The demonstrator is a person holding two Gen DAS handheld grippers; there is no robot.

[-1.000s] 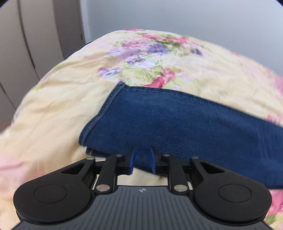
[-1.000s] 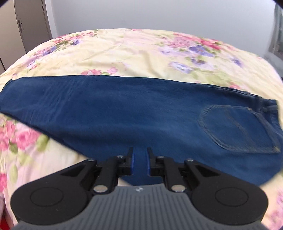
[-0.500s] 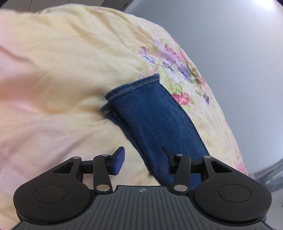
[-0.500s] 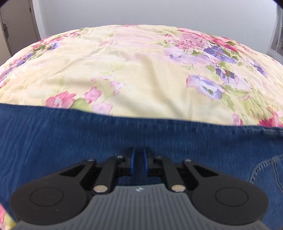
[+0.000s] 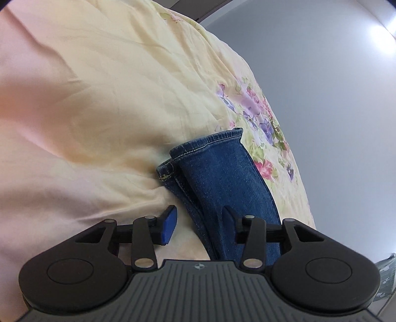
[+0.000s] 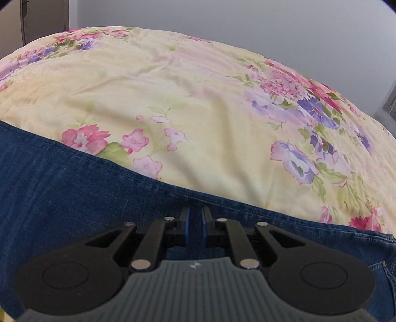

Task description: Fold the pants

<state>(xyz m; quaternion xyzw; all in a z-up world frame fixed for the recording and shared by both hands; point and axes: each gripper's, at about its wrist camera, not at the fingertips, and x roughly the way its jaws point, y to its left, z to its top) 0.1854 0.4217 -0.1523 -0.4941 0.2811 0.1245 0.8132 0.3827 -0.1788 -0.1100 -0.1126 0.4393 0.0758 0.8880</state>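
On the bed, over a yellow floral quilt [image 6: 198, 104], lie blue denim pants [image 6: 74, 198], spread lengthwise.

L wrist view: left gripper [image 5: 198, 220] low over the leg end of the pants [image 5: 222, 183]. Jaws spread wide. L finger, blue pad [image 5: 169, 224], sits over bare quilt [image 5: 86, 123] just beside the denim edge; R finger [image 5: 227, 220] sits over the denim itself. The side edge of the leg runs up betw. the two fingers. Nothing clamped. Two leg hems visible ahead, stacked one on the other, w/ light stitching along the cuffs; lower hem pokes out slightly to the left of the upper. Quilt plain cream/pink on the left, flower print to the right of the leg. Grey wall [image 5: 334, 99] behind.

R wrist view: right gripper [image 6: 195, 221] down on the pants' far edge, fingers drawn close w/ only a narrow gap. Denim shows in that gap and all around the tips. Can't tell if fabric is actually pinched or if the tips just rest on it. Denim fills the lower frame L to R; seam stitching near the right edge. Pink and purple flowers on quilt beyond. Grey wall [image 6: 247, 24] at back, dark cabinet edge [image 6: 44, 17] top left.
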